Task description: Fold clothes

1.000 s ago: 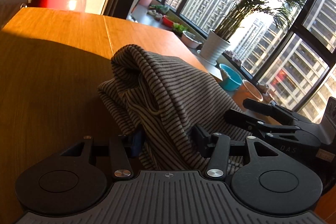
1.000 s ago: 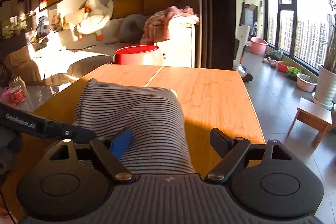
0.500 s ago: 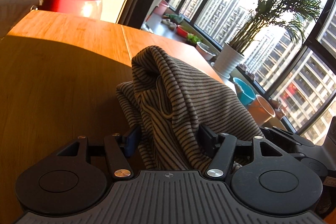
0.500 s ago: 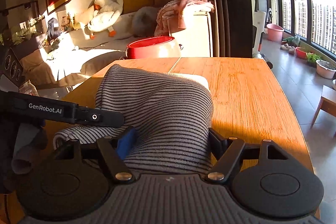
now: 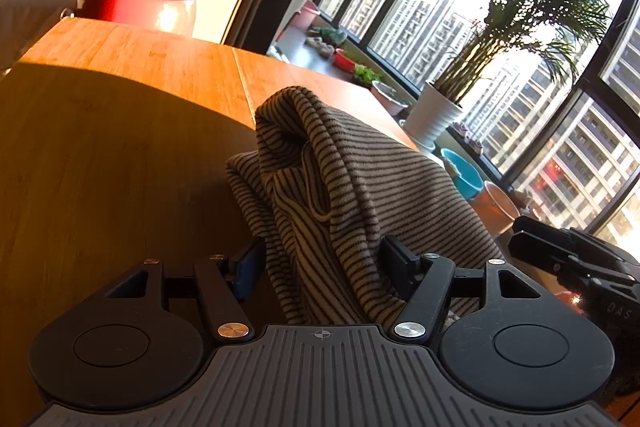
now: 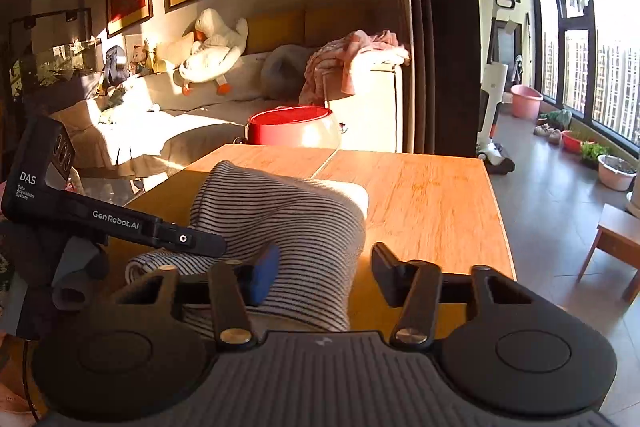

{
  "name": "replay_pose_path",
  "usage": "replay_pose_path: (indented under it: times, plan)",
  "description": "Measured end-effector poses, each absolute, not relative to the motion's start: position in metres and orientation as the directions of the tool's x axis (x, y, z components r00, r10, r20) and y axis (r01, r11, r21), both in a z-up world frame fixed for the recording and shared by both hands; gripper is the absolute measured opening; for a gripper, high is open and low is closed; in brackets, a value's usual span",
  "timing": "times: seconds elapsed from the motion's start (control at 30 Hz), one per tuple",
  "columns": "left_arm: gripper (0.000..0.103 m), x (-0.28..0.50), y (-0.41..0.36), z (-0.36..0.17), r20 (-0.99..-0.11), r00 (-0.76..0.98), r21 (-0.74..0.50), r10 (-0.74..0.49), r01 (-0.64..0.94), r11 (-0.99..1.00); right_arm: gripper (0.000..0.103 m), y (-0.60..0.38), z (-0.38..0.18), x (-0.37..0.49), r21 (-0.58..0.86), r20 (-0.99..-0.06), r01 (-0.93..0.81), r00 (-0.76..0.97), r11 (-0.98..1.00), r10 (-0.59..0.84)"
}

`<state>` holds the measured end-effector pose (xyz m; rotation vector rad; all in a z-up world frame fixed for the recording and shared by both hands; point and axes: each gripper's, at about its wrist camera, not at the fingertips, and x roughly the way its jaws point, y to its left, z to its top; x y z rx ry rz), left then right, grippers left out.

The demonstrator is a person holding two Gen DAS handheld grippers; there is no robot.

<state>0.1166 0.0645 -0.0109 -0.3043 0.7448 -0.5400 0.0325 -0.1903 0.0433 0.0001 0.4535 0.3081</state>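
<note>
A grey striped garment [image 5: 360, 187] lies bunched in a hump on the wooden table [image 5: 120, 115]. My left gripper [image 5: 324, 261] straddles its near edge. Its jaws are opening, and the blue pad stands just clear of the cloth. In the right wrist view the same garment [image 6: 288, 211] sits between the fingers of my right gripper [image 6: 324, 263], whose jaws are closing. The blue pad [image 6: 266, 273] lies against the stripes, while the black finger [image 6: 384, 267] is still a gap away from the cloth's edge. The left gripper's body [image 6: 120, 223] reaches in from the left.
A red basin [image 6: 292, 127] stands beyond the table's far edge [image 6: 400, 155]. A sofa with a plush goose [image 6: 212, 51] lies behind it. A potted palm [image 5: 436, 115], bowls and a low stool [image 6: 616, 235] stand by the windows. The right gripper's body [image 5: 572, 263] is at the right.
The right gripper's fingers have drawn much closer together around the garment's near edge. The left gripper's fingers have spread wider. The left gripper's body has come further in over the cloth.
</note>
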Motion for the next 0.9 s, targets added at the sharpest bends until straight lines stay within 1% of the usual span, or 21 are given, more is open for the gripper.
replay_pose_path:
  times: [0.1,0.2,0.33,0.43,0.47,0.5,0.57,0.63,0.67,0.73,0.77,0.8,0.83,0.87,0.9]
  plan:
    - [0.07,0.118,0.064,-0.011,-0.558,0.609,-0.443,-0.563,0.355,0.823,0.036,-0.2,0.046,0.028,0.009,-0.44,-0.258,0.867,0.966,0.235]
    - [0.072,0.119,0.065,-0.012,-0.56,0.606,-0.449,-0.565,0.351,0.822,0.036,-0.207,0.041,0.023,-0.026,-0.471,-0.264,0.854,0.964,0.221]
    - [0.074,0.12,0.066,-0.013,-0.562,0.603,-0.457,-0.566,0.344,0.82,0.038,-0.204,0.029,0.014,-0.03,-0.507,-0.355,0.811,0.935,0.292]
    - [0.074,0.119,0.065,-0.011,-0.563,0.606,-0.45,-0.562,0.346,0.824,0.042,-0.198,0.024,0.01,-0.06,-0.516,-0.391,0.799,0.918,0.307]
    - [0.074,0.119,0.066,-0.011,-0.563,0.606,-0.45,-0.562,0.346,0.824,0.045,-0.196,0.022,0.011,-0.083,-0.517,-0.38,0.806,0.921,0.287]
    - [0.074,0.119,0.066,-0.011,-0.563,0.606,-0.451,-0.562,0.345,0.823,0.045,-0.195,0.021,0.013,-0.096,-0.514,-0.363,0.815,0.927,0.266]
    - [0.074,0.119,0.066,-0.011,-0.563,0.606,-0.451,-0.562,0.344,0.823,0.045,-0.193,0.019,0.02,-0.118,-0.503,-0.318,0.836,0.941,0.219]
    - [0.075,0.118,0.066,-0.011,-0.565,0.606,-0.45,-0.56,0.343,0.824,0.045,-0.193,0.017,0.027,-0.103,-0.493,-0.285,0.847,0.953,0.2]
    - [0.075,0.118,0.066,-0.011,-0.566,0.606,-0.449,-0.559,0.342,0.825,0.04,-0.191,0.016,0.03,-0.09,-0.49,-0.283,0.847,0.955,0.205]
    - [0.076,0.119,0.066,-0.011,-0.567,0.609,-0.448,-0.555,0.337,0.828,0.039,-0.188,0.014,0.036,-0.075,-0.487,-0.286,0.846,0.955,0.215]
    - [0.077,0.119,0.067,-0.011,-0.567,0.611,-0.449,-0.552,0.333,0.829,0.034,-0.186,0.013,0.038,-0.074,-0.487,-0.29,0.845,0.954,0.219]
    - [0.077,0.119,0.067,-0.011,-0.568,0.609,-0.453,-0.554,0.331,0.828,0.02,-0.184,0.012,0.04,-0.073,-0.487,-0.294,0.844,0.953,0.223]
    - [0.078,0.12,0.068,-0.011,-0.568,0.608,-0.456,-0.555,0.329,0.827,0.011,-0.185,0.013,0.041,-0.056,-0.49,-0.308,0.837,0.95,0.242]
    - [0.078,0.119,0.068,-0.012,-0.568,0.609,-0.456,-0.554,0.328,0.828,0.005,-0.186,0.017,0.04,-0.024,-0.484,-0.32,0.833,0.947,0.268]
    - [0.078,0.119,0.069,-0.011,-0.568,0.61,-0.454,-0.552,0.327,0.829,0.005,-0.187,0.023,0.037,0.011,-0.476,-0.335,0.827,0.942,0.3]
